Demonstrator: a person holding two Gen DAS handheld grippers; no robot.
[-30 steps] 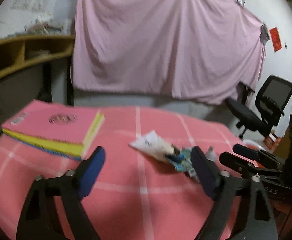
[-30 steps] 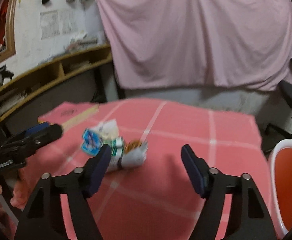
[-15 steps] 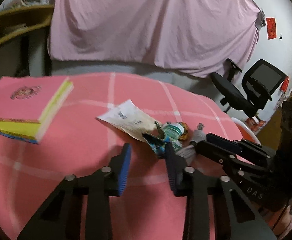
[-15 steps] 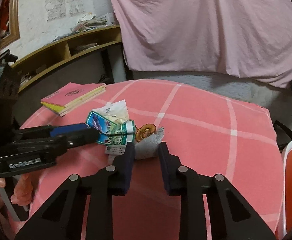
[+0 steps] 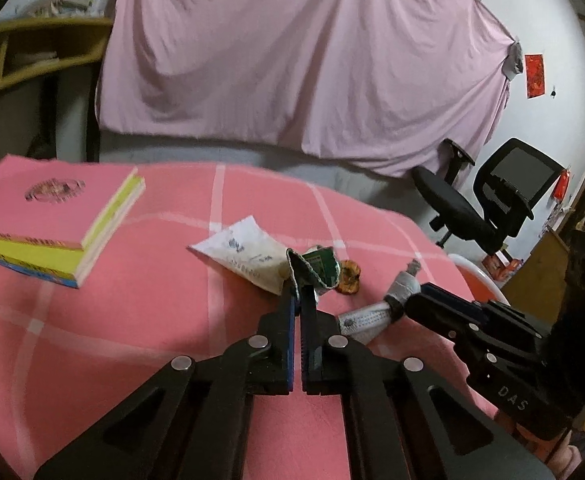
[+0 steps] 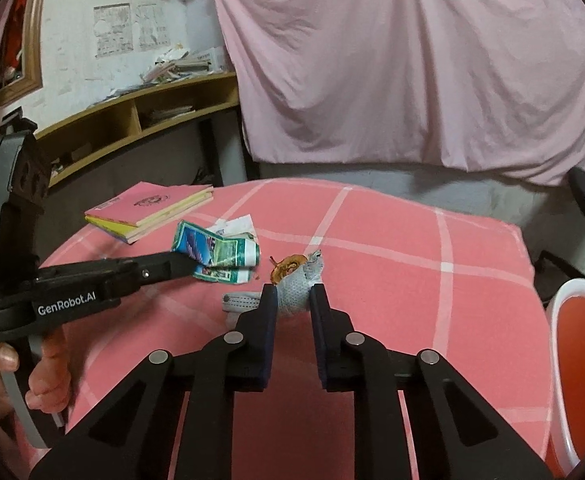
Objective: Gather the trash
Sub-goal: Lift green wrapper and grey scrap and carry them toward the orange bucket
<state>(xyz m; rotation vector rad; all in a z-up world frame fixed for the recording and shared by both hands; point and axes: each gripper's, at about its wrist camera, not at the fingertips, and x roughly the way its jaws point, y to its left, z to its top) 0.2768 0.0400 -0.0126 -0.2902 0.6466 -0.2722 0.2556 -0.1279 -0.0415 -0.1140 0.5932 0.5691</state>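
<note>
Together, both grippers clamp trash at mid-table. Left gripper [image 5: 301,294] pinches the green carton [image 5: 319,270] by its edge; right gripper [image 6: 293,300] squeezes the grey tube [image 6: 298,286], with a brown scrap [image 6: 286,266] touching at its 11 o'clock. Advisably, lift each straight up, keep both clenched, and carry toward the white bin [image 6: 562,308] at 3 o'clock; the thin carton pinch may slip.

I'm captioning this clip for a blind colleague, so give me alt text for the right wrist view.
The right hand-held gripper is closed on a crumpled grey-white wad on a pink checked tablecloth. To its left, the left hand-held gripper pinches a blue-green wrapper, with pink books behind and a white-rimmed orange bin at far right.
</note>
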